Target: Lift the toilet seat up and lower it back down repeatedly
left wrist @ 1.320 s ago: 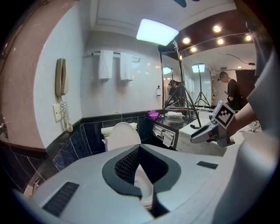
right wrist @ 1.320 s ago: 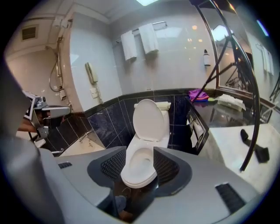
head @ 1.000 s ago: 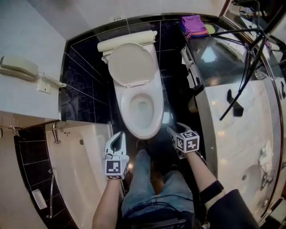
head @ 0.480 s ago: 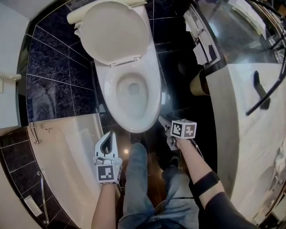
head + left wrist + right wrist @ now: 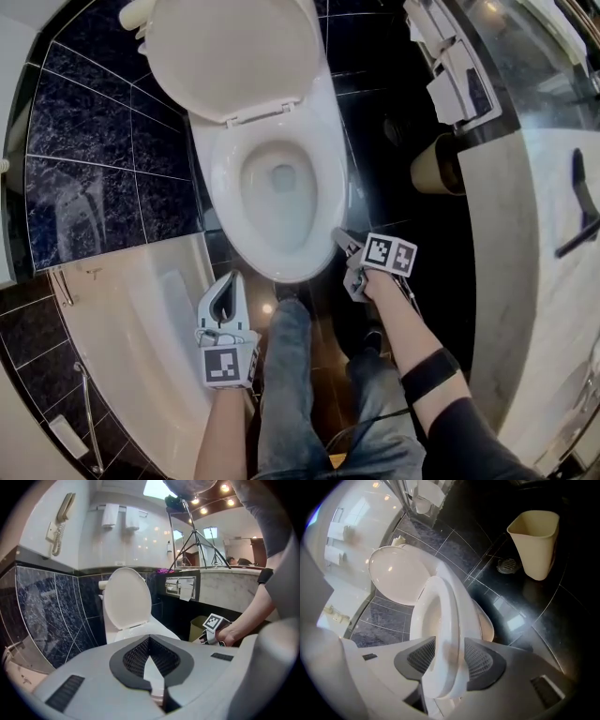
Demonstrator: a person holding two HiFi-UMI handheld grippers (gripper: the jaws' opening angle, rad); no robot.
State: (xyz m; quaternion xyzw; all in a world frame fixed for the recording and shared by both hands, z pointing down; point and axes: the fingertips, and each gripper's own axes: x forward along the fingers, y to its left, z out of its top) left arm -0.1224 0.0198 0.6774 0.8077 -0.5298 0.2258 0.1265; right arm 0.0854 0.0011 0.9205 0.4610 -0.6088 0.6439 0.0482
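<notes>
both hands have dropped. my right gripper (image 5: pixel 341 239) rolled over and now straddles the toilet seat (image 5: pixel 317 202) rim at five o'clock, fingers (image 5: pixel 483 657) apart, not clamped. my left gripper (image 5: pixel 231 282) at seven o'clock is closed and empty. the seat is down, so lifting comes next.

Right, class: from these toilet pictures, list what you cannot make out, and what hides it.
Lid, its top: head view, cut off by the upper edge.
Whether the right gripper straddles the seat alone or the bowl rim too: right gripper view, the seat fills the gap.
Bin contents: head view, the counter overhangs it; right gripper view, its own wall.
</notes>
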